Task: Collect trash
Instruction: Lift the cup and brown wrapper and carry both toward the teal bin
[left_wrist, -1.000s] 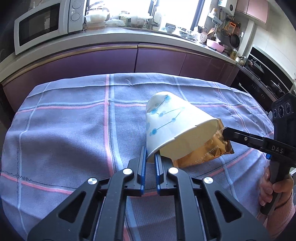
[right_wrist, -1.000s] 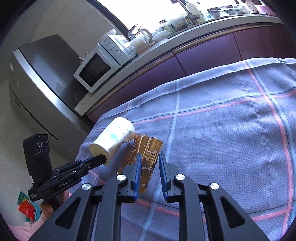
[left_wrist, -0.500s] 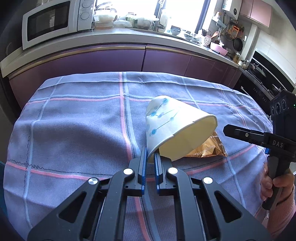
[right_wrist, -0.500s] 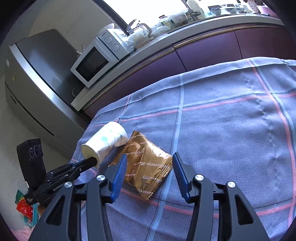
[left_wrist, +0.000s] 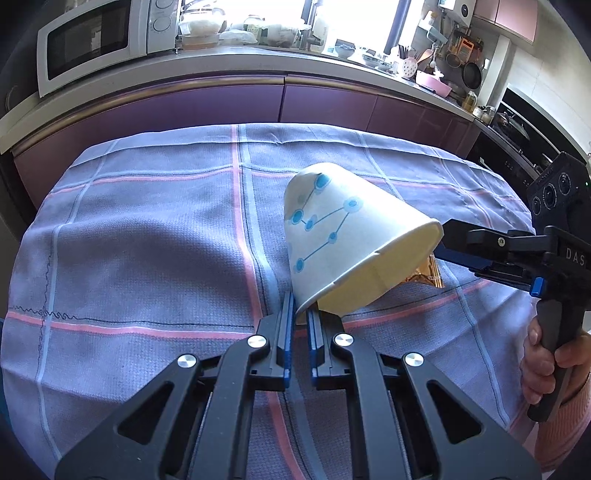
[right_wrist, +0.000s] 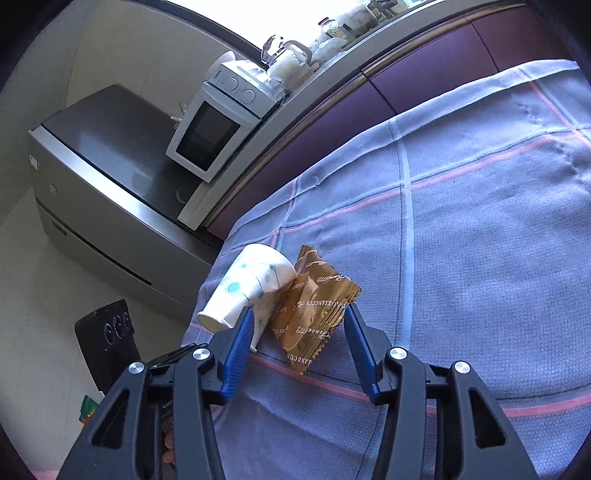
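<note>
My left gripper (left_wrist: 300, 308) is shut on the rim of a white paper cup with blue dots (left_wrist: 343, 236), held tilted, mouth toward me, just above the cloth. A gold snack wrapper (right_wrist: 314, 310) lies on the blue checked tablecloth (right_wrist: 461, 258), partly tucked under the cup (right_wrist: 251, 288). Only its corner (left_wrist: 428, 271) shows in the left wrist view. My right gripper (right_wrist: 299, 321) is open, its fingers on either side of the wrapper. It also shows at the right of the left wrist view (left_wrist: 458, 240).
A purple-fronted kitchen counter (left_wrist: 221, 99) runs behind the table, with a white microwave (left_wrist: 99, 37) and jars on it. A steel fridge (right_wrist: 110, 192) stands left of the counter. The table edge drops off at the left in the right wrist view.
My right gripper was shut on the wrapper, opened and let it drop onto the cloth, and now straddles it. My left gripper keeps hold of the cup.
</note>
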